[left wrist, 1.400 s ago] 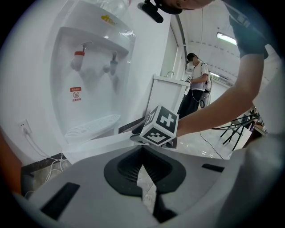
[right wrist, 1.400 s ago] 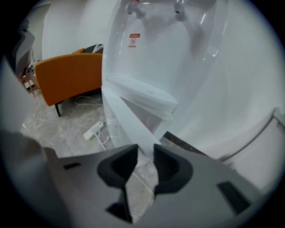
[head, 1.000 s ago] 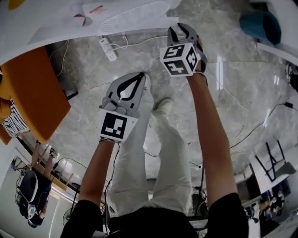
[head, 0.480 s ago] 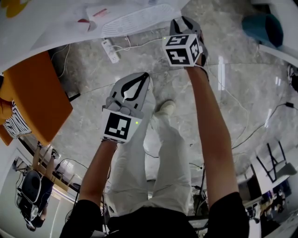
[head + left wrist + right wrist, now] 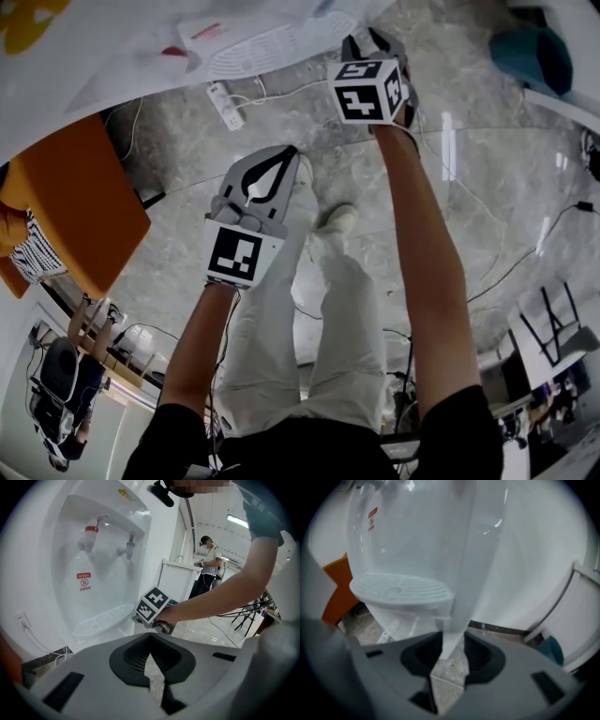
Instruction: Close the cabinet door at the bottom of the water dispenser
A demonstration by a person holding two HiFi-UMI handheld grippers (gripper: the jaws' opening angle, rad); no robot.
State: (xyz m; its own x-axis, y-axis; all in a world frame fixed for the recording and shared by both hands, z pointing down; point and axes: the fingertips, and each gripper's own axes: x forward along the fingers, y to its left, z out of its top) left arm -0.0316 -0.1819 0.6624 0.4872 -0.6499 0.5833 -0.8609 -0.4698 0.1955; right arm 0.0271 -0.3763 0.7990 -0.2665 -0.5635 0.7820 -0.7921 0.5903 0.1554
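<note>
The left tongs [image 5: 150,646] are closed on nothing, tips together, held before the water dispenser [image 5: 101,541]. The right tongs [image 5: 452,656] have just been opening. Their jaws stand wide apart, and the white edge of the cabinet door [image 5: 461,573] is between them, ungripped. The door is swung out edge-on, just right of the drip tray [image 5: 401,590].

Glossy grey marble floor [image 5: 487,178], orange panel [image 5: 80,211], white power strip [image 5: 223,105].
</note>
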